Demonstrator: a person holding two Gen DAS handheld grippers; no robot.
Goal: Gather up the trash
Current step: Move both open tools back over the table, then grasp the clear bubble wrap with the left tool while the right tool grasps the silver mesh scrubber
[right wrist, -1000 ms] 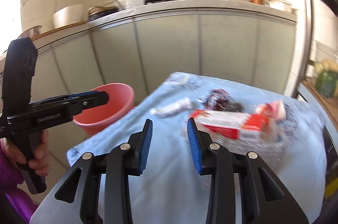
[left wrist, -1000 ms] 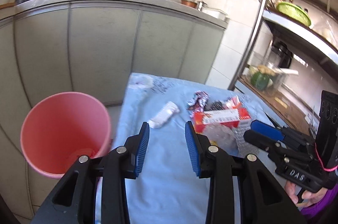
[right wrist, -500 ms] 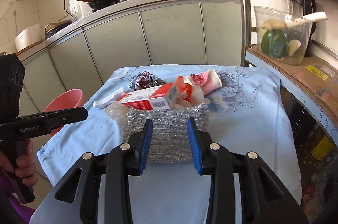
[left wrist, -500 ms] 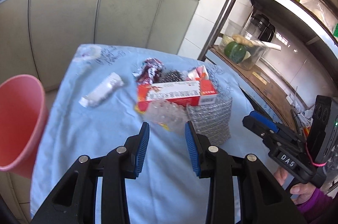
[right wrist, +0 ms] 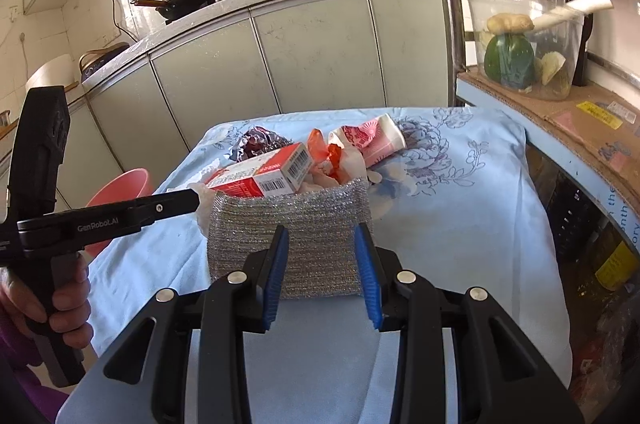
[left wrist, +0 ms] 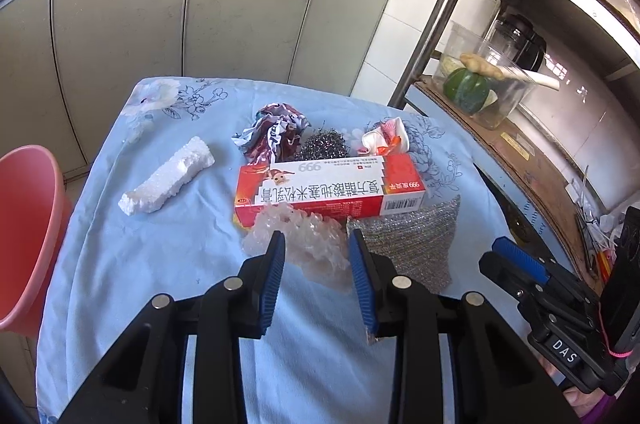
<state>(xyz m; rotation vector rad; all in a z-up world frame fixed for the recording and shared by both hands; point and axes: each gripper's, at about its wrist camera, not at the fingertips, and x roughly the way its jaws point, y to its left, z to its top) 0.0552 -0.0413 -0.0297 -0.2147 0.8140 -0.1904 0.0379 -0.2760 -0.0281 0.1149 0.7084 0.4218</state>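
Trash (left wrist: 328,192) lies heaped mid-desk (left wrist: 160,264) on the blue floral cloth: a red carton, crumpled wrappers, a foam block (left wrist: 166,180), clear bubble wrap (left wrist: 308,240) and a silver scouring cloth (right wrist: 290,224), with the pink bin (left wrist: 28,240) beside the desk's left edge. All of it looks light and soft, so a pinch across a raised fold should do. The left gripper (left wrist: 318,264) is closing around the bubble wrap, seemingly not yet touching, while the right gripper (right wrist: 322,268) has its fingers spread over the scouring cloth's near edge.
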